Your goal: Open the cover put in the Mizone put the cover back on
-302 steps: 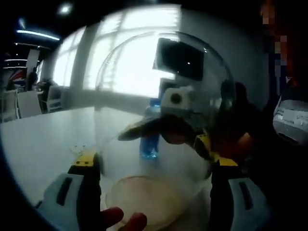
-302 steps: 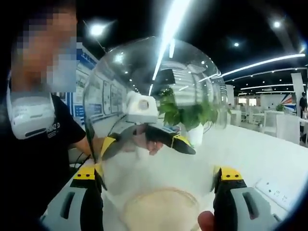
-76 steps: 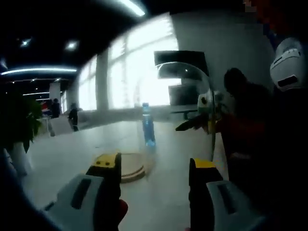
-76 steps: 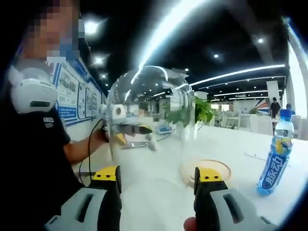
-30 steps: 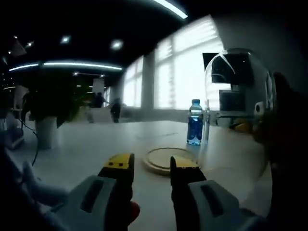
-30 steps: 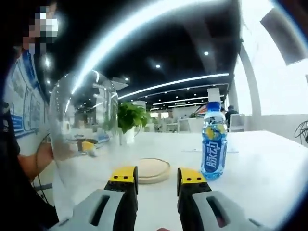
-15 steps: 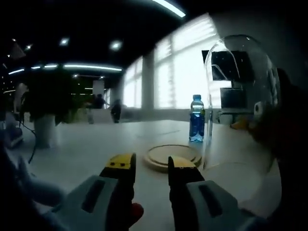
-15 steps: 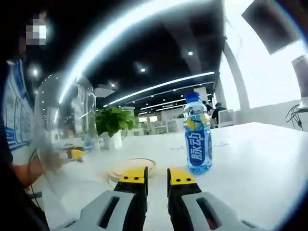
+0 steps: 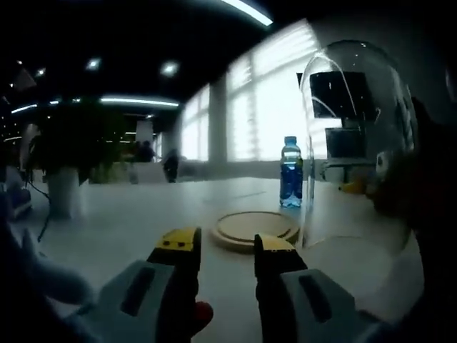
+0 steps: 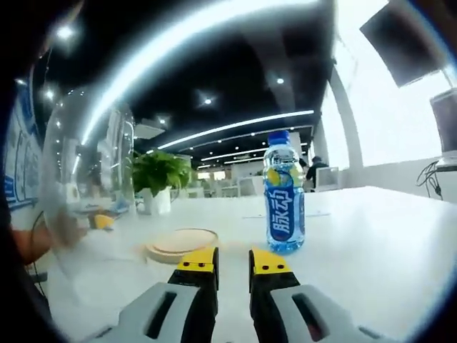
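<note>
Standing upright on the white tabletop (image 10: 371, 236), the Mizone bottle (image 10: 284, 201) sits just past the round wooden base (image 10: 181, 244). Right tongs (image 10: 231, 263) nearly closed, empty, a thin gap between the jaws. Left tongs (image 9: 223, 244) parted, holding nothing. Glass dome cover (image 9: 357, 143) beside the base, its right edge cut off; its footing is unclear through the glare.
</note>
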`<action>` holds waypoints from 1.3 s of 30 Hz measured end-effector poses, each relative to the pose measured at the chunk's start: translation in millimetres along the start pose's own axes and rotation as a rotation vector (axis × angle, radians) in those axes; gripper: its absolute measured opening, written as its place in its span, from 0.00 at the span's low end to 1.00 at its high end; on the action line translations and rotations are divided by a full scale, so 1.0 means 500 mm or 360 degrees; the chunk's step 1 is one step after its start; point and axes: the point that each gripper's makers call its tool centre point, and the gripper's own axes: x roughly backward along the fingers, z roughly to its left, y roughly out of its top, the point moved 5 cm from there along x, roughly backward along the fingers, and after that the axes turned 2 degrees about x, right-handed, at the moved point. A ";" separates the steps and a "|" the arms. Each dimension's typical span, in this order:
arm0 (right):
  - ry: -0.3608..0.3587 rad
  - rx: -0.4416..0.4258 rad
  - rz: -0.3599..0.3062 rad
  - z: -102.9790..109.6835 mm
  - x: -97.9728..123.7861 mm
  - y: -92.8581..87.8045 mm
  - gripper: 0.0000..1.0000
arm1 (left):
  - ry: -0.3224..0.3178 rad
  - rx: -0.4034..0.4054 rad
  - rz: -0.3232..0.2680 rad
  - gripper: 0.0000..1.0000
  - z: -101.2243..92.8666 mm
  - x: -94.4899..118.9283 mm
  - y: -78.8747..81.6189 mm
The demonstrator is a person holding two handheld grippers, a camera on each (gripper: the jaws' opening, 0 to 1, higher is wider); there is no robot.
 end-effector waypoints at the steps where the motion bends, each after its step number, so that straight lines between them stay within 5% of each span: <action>1: -0.0005 -0.0006 0.0005 -0.004 0.000 -0.003 0.10 | -0.0006 -0.0005 0.0004 0.23 -0.001 0.000 -0.002; 13: 0.0016 0.0116 0.0059 0.002 -0.004 -0.018 0.12 | 0.0046 0.0082 0.0081 0.21 0.013 -0.003 -0.022; 39: 0.0049 0.0162 0.0115 0.012 -0.010 -0.030 0.13 | 0.0044 0.0007 0.0120 0.21 0.006 -0.005 -0.029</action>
